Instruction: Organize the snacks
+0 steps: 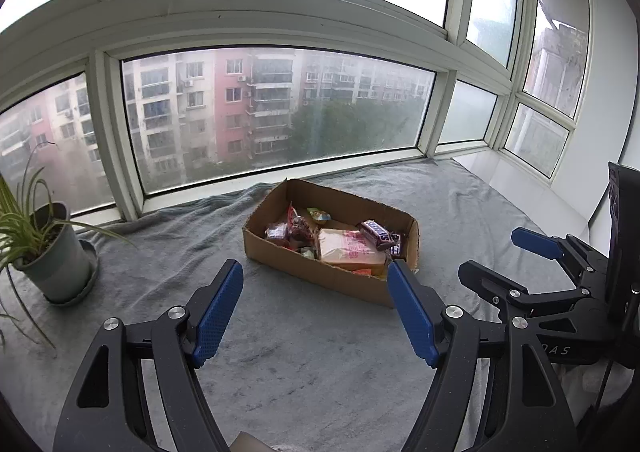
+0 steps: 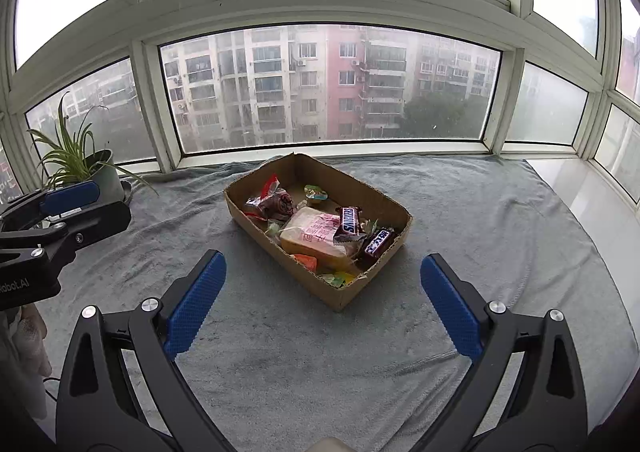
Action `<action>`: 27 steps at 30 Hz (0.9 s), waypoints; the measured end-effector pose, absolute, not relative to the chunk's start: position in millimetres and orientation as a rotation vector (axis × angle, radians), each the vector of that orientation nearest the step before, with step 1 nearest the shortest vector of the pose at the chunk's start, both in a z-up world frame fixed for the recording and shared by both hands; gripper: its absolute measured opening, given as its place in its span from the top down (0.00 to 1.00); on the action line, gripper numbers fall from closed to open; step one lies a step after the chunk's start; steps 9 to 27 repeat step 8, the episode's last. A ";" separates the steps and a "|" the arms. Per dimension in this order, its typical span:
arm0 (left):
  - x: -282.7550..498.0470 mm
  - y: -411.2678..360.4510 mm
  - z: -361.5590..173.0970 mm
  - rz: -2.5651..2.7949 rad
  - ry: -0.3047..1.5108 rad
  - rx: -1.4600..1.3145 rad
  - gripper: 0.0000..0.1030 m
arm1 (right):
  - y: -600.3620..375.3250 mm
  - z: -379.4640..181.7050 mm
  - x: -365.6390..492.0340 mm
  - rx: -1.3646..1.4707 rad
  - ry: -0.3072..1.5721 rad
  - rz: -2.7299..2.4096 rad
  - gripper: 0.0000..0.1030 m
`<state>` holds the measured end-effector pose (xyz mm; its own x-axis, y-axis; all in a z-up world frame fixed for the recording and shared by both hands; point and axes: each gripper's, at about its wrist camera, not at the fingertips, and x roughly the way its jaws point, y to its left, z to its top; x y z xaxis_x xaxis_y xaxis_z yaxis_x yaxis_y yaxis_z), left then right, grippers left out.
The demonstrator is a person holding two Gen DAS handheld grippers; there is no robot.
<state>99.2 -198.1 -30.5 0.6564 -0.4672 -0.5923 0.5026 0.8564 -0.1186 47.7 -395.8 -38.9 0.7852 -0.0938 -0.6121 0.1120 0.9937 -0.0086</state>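
Grey blanket by window; both my grippers, left and right, spread empty before cardboard box. Snickers bar atop: light, slick; I'd pinch mid-length.

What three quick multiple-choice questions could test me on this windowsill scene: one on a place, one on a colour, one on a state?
1. Where is the Snickers bar?
A. on the blanket
B. in the cardboard box
C. beside the potted plant

2. What colour is the blanket?
A. grey
B. red
C. yellow

3. How do the jaws of the right gripper stand?
A. shut on a snack
B. shut, empty
C. open, empty

Answers: 1 B, the bar lies on the other snacks inside the box; 2 A, grey cloth covers the sill; 3 C, only blanket shows between them.
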 end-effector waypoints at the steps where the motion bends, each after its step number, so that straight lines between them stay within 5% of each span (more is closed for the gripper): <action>1: 99.0 -198.0 -30.5 -0.549 0.653 0.057 0.28 | -395.8 -38.9 47.7 0.029 0.658 -0.111 0.03; 27: 99.3 -197.5 -32.6 -0.546 0.650 0.061 0.28 | -397.1 -42.9 48.0 0.029 0.670 -0.114 0.03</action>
